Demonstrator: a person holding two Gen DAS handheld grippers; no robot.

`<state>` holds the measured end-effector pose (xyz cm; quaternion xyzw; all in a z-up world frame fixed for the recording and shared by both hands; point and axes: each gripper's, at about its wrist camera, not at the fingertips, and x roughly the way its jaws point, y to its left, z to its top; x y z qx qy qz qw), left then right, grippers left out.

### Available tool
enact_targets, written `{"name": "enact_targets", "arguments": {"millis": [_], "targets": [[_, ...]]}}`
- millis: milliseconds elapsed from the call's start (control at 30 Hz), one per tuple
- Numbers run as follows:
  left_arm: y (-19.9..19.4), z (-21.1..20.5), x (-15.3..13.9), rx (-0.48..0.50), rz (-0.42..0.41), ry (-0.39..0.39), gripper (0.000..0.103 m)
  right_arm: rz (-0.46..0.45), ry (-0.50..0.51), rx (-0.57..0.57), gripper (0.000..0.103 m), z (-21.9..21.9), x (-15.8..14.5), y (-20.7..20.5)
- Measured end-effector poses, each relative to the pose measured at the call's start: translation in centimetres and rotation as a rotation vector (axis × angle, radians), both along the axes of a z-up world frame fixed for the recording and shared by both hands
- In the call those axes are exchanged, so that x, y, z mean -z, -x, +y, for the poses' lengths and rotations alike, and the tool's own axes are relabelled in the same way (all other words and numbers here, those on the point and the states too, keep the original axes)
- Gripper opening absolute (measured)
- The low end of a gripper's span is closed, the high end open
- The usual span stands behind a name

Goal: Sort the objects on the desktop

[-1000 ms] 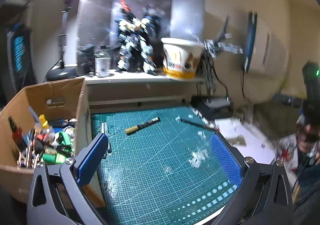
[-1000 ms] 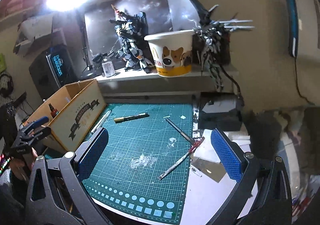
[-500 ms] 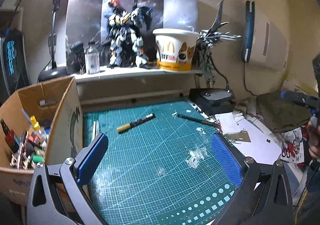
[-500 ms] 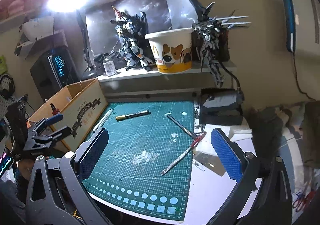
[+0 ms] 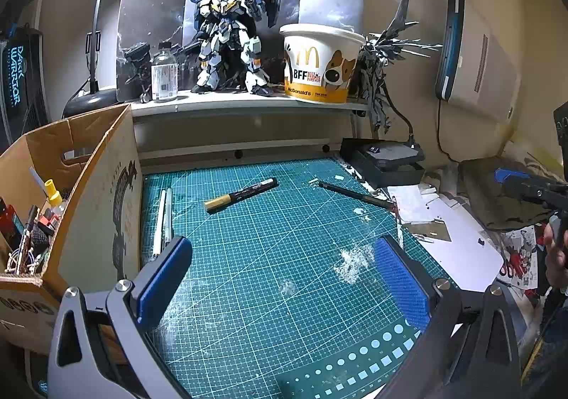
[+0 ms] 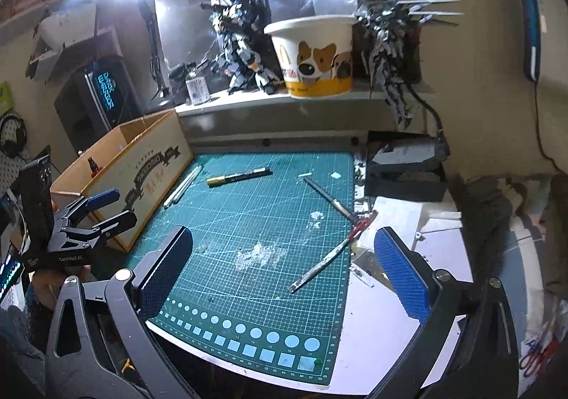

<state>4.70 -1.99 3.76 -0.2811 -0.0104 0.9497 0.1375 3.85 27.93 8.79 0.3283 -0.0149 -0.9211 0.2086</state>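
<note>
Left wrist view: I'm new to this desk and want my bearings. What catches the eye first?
The robot model and the yellow corgi bucket stand out on the back shelf. Below, the green cutting mat fills the middle, with a gold-capped marker lying on it. A cardboard box crammed with tools sits at its left edge.

The mat (image 5: 269, 257) centre is left free; passage is blocked at nine o'clock by the box (image 5: 103, 193), at twelve by the shelf (image 5: 245, 104).
</note>
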Motion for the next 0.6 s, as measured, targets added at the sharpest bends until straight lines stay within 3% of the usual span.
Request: {"name": "enact_targets", "arguments": {"millis": [600], "targets": [[0.2,-0.8,1.3,-0.009,-0.015,-0.001,0.103,-0.049,-0.030,-0.055,0.103,-1.7,1.7,1.5]]}}
